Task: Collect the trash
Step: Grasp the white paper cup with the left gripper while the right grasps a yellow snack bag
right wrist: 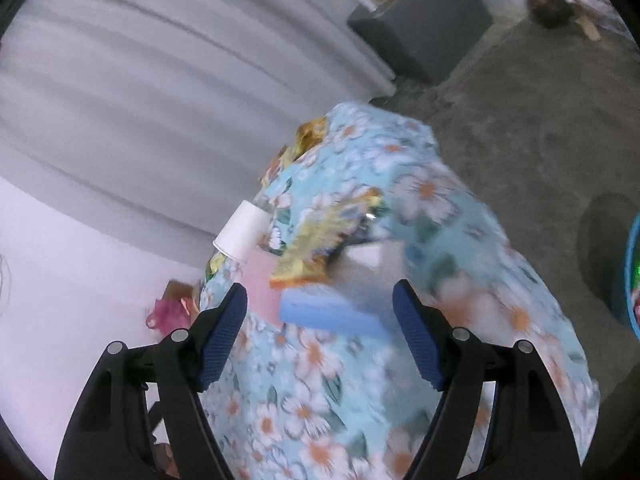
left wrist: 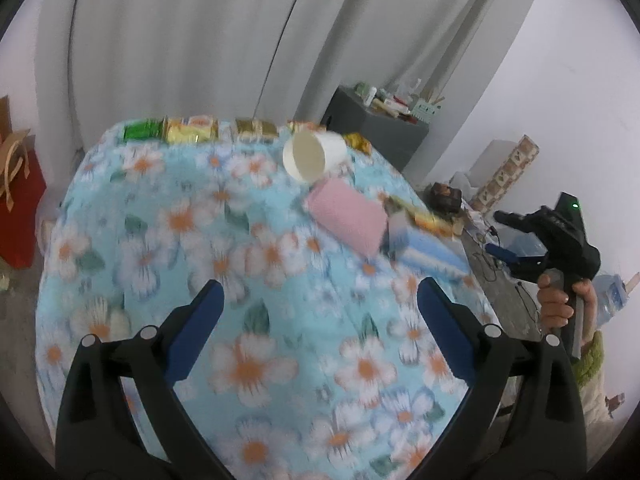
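On a table under a blue floral cloth lie a tipped white paper cup, a pink sponge, a blue sponge and a yellow wrapper. More green and gold wrappers line the far edge. My left gripper hovers open over the bare cloth, short of the cup. My right gripper is open and empty above the blue sponge, pink sponge, yellow wrapper and cup. In the left wrist view the right gripper is off the table's right side, held by a hand.
A blue basin stands on the concrete floor at the right edge. A grey box with clutter on top sits by the white curtain. A red paper bag stands left of the table. Cables and clutter lie on the floor.
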`<move>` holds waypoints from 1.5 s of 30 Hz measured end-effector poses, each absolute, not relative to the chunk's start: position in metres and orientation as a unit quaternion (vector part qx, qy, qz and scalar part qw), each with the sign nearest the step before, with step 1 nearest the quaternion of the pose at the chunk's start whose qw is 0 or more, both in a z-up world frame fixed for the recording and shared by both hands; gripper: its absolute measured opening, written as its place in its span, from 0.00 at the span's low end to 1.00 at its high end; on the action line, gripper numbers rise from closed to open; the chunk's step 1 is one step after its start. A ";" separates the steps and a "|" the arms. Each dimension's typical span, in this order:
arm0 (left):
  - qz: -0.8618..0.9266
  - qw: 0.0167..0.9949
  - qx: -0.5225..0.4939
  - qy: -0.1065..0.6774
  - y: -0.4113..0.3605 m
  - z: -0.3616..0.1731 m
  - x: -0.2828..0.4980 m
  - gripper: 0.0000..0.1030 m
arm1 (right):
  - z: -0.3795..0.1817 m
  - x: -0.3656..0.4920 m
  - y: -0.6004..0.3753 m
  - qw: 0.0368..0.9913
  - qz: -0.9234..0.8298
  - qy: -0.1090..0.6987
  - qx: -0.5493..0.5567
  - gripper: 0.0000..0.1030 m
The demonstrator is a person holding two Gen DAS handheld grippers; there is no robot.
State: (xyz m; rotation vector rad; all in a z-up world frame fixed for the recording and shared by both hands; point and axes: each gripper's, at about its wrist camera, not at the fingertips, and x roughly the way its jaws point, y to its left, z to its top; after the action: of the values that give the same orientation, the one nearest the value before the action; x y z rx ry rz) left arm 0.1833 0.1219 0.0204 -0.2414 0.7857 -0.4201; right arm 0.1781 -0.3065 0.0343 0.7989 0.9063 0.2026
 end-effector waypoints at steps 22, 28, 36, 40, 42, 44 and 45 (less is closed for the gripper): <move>-0.259 0.835 -0.219 0.434 0.042 -0.026 0.397 0.73 | -0.028 0.307 -0.305 0.732 0.067 0.552 0.392 0.62; -0.240 0.836 -0.210 0.446 0.037 -0.042 0.407 0.59 | -0.028 0.301 -0.319 0.724 0.072 0.545 0.418 0.60; -0.245 0.832 -0.201 0.456 0.031 -0.049 0.414 0.27 | -0.039 0.306 -0.316 0.701 0.092 0.551 0.443 0.45; -0.247 0.834 -0.198 0.451 0.033 -0.047 0.412 0.15 | -0.046 0.307 -0.317 0.693 0.096 0.544 0.464 0.18; -0.252 0.834 -0.198 0.450 0.034 -0.045 0.412 0.10 | -0.048 0.306 -0.318 0.689 0.104 0.535 0.478 0.14; -0.259 0.834 -0.198 0.445 0.036 -0.041 0.411 0.06 | -0.047 0.304 -0.320 0.688 0.110 0.526 0.488 0.09; -0.262 0.835 -0.198 0.441 0.038 -0.039 0.410 0.04 | -0.046 0.303 -0.321 0.689 0.114 0.518 0.495 0.08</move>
State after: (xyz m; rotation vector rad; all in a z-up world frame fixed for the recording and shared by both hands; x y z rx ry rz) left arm 0.4104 0.0375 -0.0391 -0.4184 0.9343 -0.5548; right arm 0.3030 -0.3208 -0.0460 1.1067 1.1578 0.2551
